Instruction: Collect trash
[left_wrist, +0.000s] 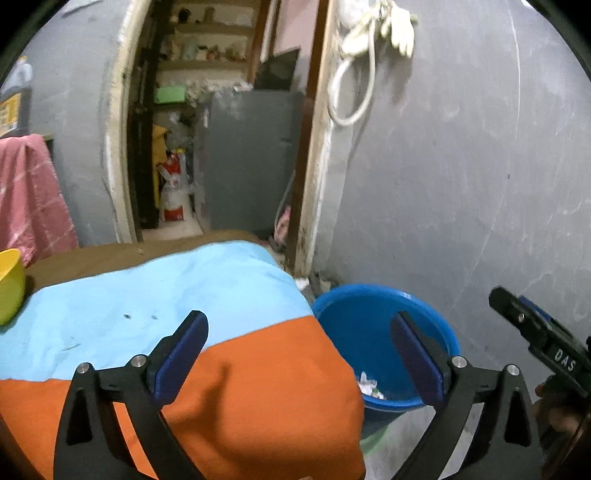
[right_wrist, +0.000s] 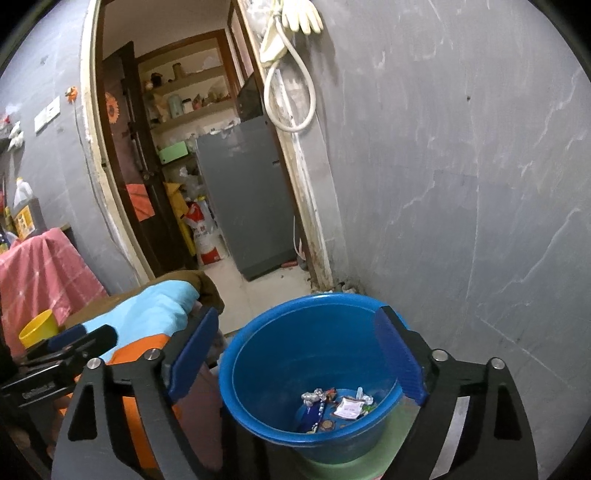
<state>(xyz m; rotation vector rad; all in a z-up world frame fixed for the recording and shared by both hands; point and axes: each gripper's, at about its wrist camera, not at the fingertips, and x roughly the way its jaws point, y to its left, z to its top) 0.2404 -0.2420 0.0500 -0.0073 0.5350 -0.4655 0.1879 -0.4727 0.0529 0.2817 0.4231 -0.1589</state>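
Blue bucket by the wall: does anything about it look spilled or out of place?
Nothing stands out. The blue bucket stands upright beside the cloth-covered table, with the wrappers and scraps lying at its bottom, none visibly spilled outside.

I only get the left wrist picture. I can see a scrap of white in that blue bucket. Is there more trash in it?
Observer: Yes. The right wrist view looks down into the round blue plastic bucket. A small heap of crumpled wrappers lies on its bottom.
Operator: Is the other gripper holding any of that?
Observer: No. The right gripper hangs open above the bucket, with nothing between its fingers.
Operator: Anything on that dark door in the doorway? Mine is blurred there.
Observer: An orange flower sticker sits on the dark brown door.
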